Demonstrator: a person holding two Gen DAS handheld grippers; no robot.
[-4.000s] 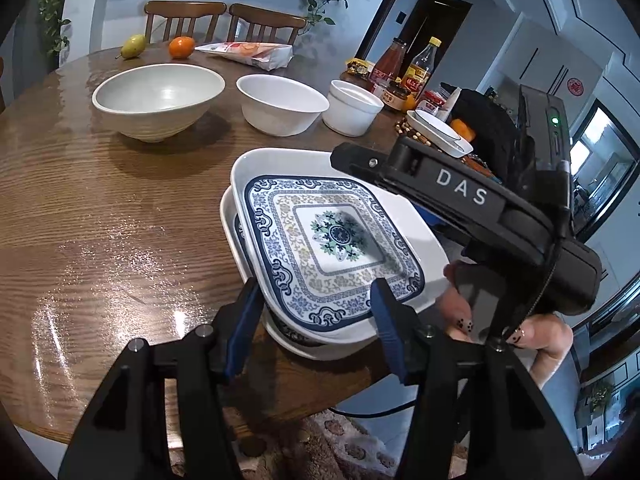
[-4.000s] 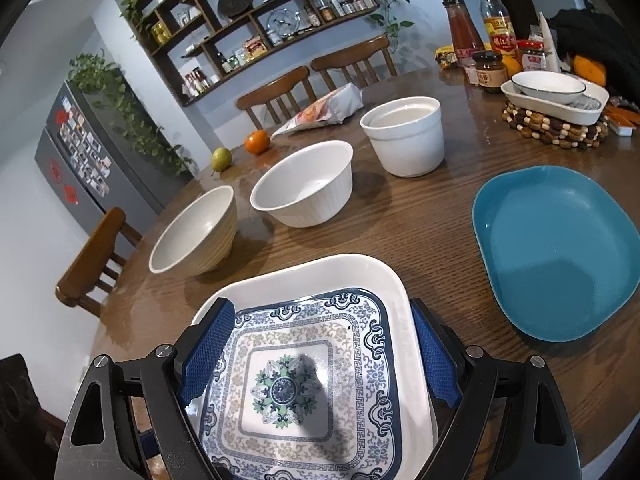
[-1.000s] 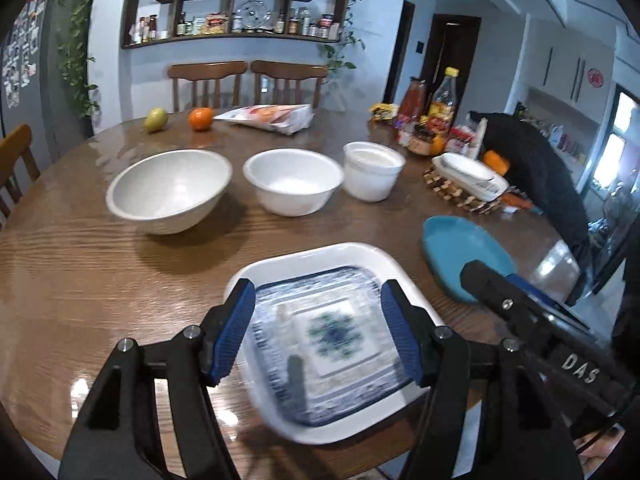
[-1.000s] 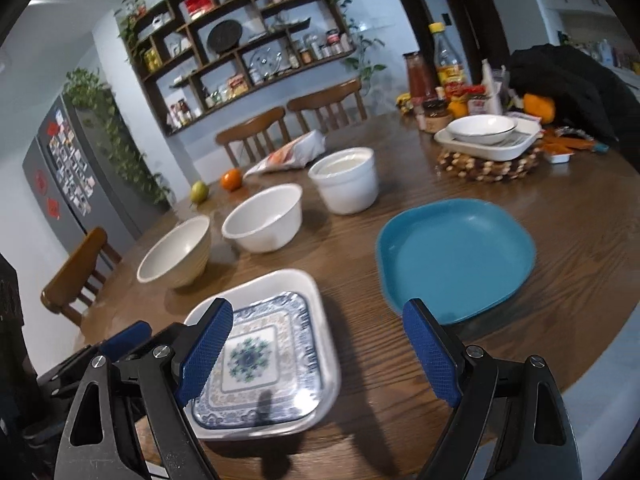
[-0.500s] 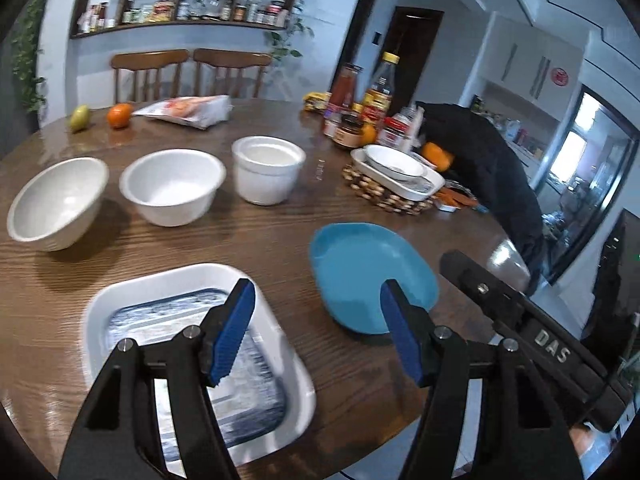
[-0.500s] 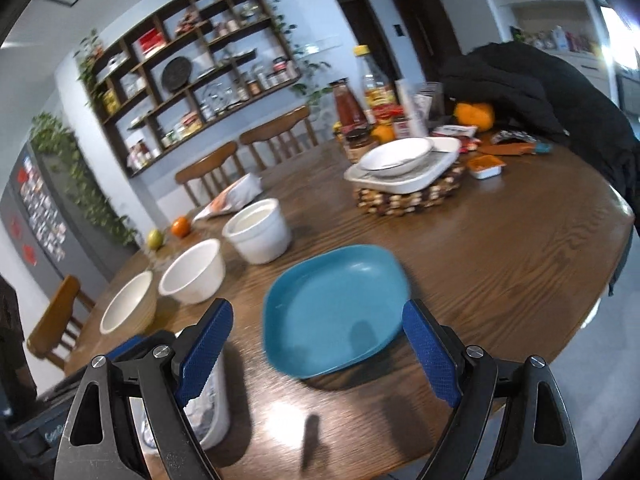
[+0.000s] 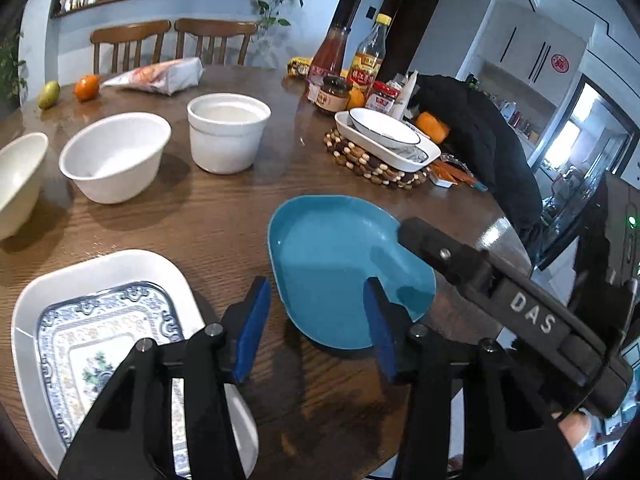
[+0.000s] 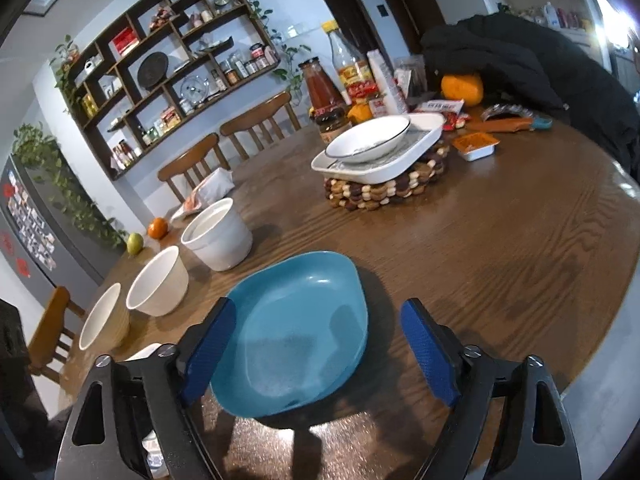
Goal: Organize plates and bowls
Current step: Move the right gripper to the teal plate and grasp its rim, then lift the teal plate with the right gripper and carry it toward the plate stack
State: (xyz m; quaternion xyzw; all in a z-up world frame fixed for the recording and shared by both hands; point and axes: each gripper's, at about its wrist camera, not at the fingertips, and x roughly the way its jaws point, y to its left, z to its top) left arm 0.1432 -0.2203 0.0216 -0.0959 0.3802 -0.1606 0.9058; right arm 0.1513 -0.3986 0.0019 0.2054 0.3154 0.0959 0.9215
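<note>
A teal plate point(image 7: 340, 264) lies on the wooden table near its front edge; it also shows in the right wrist view point(image 8: 296, 332). My left gripper point(image 7: 316, 328) is open and empty, its fingers just above the plate's near rim. My right gripper point(image 8: 316, 352) is open and empty, with the plate between its spread fingers. The right gripper's body point(image 7: 516, 312) reaches over the plate's right side. A blue-patterned plate point(image 7: 100, 356) rests in a white square dish point(image 7: 104, 268) at the left. Three white bowls point(image 7: 116, 160) stand in a row behind.
A white dish with a bowl point(image 7: 384, 136) sits on a beaded trivet point(image 7: 372, 164). Sauce bottles and jars point(image 7: 352, 68) stand behind it. A black jacket point(image 7: 480, 140) lies at the right. Fruit point(image 7: 86, 86) and a snack bag point(image 7: 160, 76) lie at the far side. The table edge is close in front.
Both grippers left the stacked patterned plates and swung right to the teal plate. In the last half second they came closer to it, and the left gripper's fingers now stand nearer together.
</note>
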